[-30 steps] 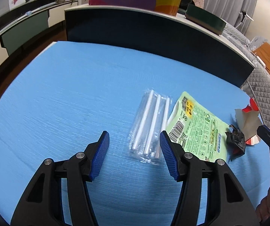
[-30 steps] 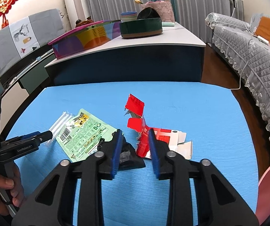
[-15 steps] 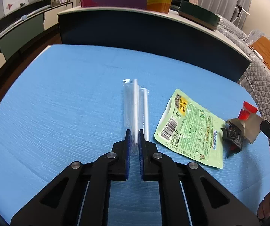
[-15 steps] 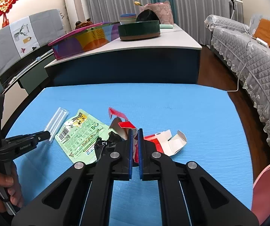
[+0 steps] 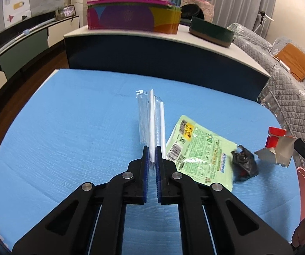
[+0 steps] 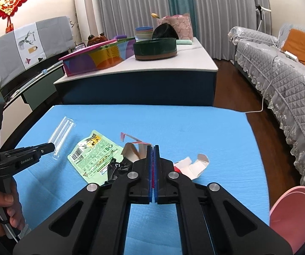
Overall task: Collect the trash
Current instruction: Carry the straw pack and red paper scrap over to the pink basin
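The left gripper (image 5: 151, 156) has its blue pads closed on the near end of a clear plastic sleeve of white straws (image 5: 151, 119). The jaws have just been closing, and the sleeve is between them. It is pinched at one end and stands on edge, projecting straight ahead of the fingertips; this suggests a lift clear of the blue mat (image 5: 67, 131) for carrying.

Just right of that gripper, a flat green printed snack pouch (image 5: 201, 150) lies on the mat, untouched. Beyond it, a crumpled black plastic scrap (image 5: 245, 163) hangs close beside the torn carton and may be caught up with it; that cannot be confirmed.

The right gripper (image 6: 153, 148) is clamped fully together on a torn red-and-white cardboard carton (image 6: 193, 165), with a red strip visible between the pads. Flaps spread to both sides of the fingertips, so the hold is on one panel only and is judged less secure.

At the far lower right of this gripper, a pink round rim (image 6: 295, 214) sits past the mat edge; it is possibly the collection bin.
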`<state>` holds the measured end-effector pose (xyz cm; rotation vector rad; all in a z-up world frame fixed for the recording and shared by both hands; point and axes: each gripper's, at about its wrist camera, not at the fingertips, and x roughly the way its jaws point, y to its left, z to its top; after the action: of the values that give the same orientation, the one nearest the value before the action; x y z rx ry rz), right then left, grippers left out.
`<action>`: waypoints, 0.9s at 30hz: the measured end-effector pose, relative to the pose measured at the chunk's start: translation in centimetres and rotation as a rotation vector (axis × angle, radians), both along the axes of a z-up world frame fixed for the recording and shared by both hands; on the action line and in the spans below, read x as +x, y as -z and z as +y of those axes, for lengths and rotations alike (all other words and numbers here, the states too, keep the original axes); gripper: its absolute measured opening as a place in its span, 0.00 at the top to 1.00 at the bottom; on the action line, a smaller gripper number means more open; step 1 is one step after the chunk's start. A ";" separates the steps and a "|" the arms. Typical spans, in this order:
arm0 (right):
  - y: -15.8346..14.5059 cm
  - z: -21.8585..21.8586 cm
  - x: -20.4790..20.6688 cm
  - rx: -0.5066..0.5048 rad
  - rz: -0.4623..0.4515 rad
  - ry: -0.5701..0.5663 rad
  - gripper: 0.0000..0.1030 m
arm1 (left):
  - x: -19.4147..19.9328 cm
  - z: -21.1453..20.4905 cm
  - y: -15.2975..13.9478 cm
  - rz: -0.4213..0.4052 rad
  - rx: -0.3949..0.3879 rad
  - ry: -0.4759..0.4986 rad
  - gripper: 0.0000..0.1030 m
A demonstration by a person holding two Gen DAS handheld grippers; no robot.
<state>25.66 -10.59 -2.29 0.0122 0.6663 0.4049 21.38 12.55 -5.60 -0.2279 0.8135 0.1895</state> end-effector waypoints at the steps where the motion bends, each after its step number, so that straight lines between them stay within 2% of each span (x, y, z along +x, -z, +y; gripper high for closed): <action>1: -0.1 -0.1 -0.1 0.000 -0.003 0.001 0.99 | -0.1 -0.1 -0.2 -0.007 0.002 0.002 0.95; 13: -2.2 -2.2 -2.5 -0.006 -0.053 0.028 0.99 | -1.5 -1.6 -2.5 -0.067 0.008 0.028 0.95; 27: -3.7 -5.8 -5.0 -0.002 -0.082 0.079 0.99 | -2.9 -5.2 -4.1 -0.116 0.044 0.097 0.95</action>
<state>20.64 -16.38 1.37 0.0197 0.5831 0.3270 18.43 7.31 -1.47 -0.1565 0.7032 0.1020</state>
